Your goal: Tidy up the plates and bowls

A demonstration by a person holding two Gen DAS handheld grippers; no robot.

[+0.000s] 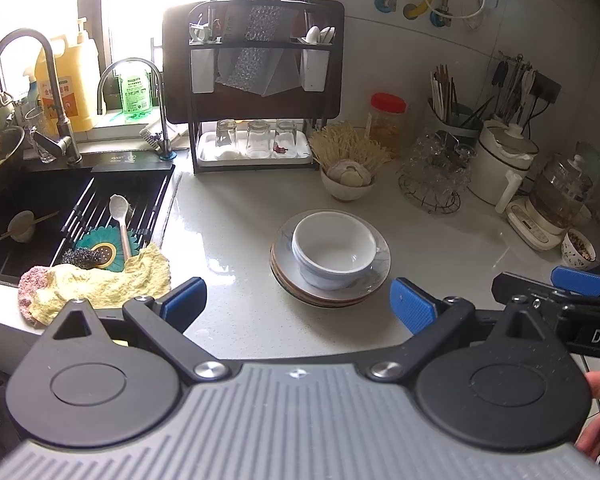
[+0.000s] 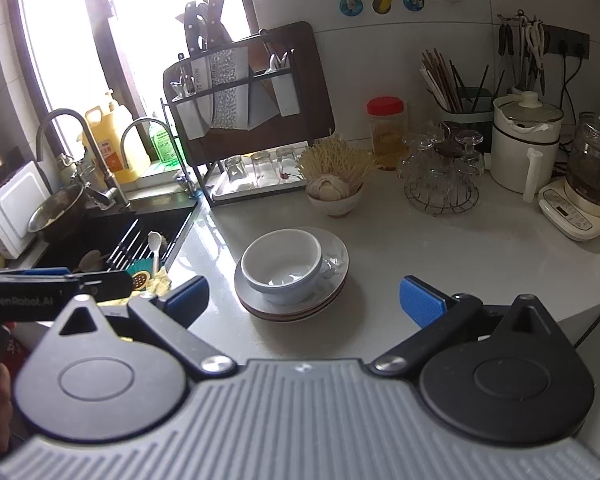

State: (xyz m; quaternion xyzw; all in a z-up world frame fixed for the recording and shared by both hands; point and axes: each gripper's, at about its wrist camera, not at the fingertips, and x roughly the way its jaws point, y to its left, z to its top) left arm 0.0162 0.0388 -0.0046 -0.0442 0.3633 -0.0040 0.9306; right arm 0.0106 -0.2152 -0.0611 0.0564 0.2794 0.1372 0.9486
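A stack of plates [image 1: 380,276] [image 2: 336,256] rests on the pale counter, and nested white bowls [image 1: 332,252] [image 2: 284,268] sit on top of it. My left gripper [image 1: 298,300] hovers just in front of the stack, open, nothing between its blue pads. My right gripper [image 2: 304,298] is also open and empty, a little nearer than the stack. Each gripper shows at the edge of the other's view: the right gripper [image 1: 564,284] at the right, the left gripper [image 2: 80,282] at the left.
A black sink [image 1: 32,216] with a drying rack, spoon and yellow cloth [image 1: 100,280] lies left. Behind stand a dish rack with upturned glasses [image 1: 256,140], a bowl of garlic [image 1: 346,184], a red-lidded jar [image 1: 388,120], a wire basket of glassware [image 1: 436,172], a white pot [image 1: 500,160] and a kettle [image 1: 556,200].
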